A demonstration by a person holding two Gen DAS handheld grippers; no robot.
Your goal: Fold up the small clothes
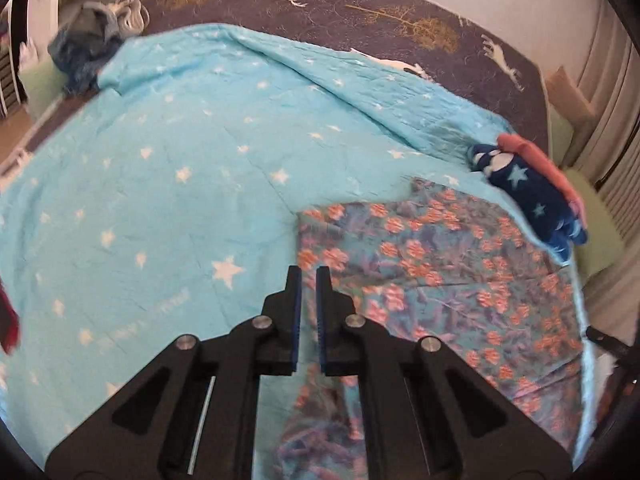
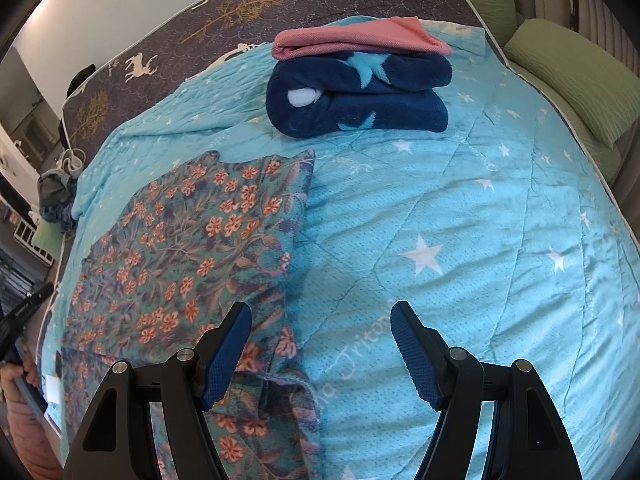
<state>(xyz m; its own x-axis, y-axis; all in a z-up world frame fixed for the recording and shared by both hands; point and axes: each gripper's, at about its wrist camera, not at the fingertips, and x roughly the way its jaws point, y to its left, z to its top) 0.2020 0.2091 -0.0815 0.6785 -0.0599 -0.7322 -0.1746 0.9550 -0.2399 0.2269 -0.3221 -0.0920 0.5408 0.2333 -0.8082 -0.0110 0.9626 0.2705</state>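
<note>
The left gripper (image 1: 308, 270), black with blue ribbed pads, has its jaws drawn to a narrow slit with nothing visibly between them; it hovers over the left edge of the one floral garment (image 1: 432, 280), a flat teal cloth printed with orange flowers, which spreads ahead and to its right. The right gripper (image 2: 320, 312) stands wide apart and grips nothing, its left finger over the garment's right edge (image 2: 192, 256) and its right finger over bare quilt. Ahead of the right gripper, well beyond the floral cloth, sits one stack of two folded pieces: a navy fleece with pale stars (image 2: 360, 96) below and a pink knit (image 2: 356, 38) on top of it. Far off to the left gripper's front left lies one crumpled grey-blue heap of clothes (image 1: 86, 46). Everything rests on a light blue quilt with white stars (image 1: 168, 184), spread over a dark mattress patterned with white deer and gold trees (image 1: 360, 4). Two green ribbed pillows (image 2: 568, 76) lie at the right gripper's far right, beside pale curtains.
</note>
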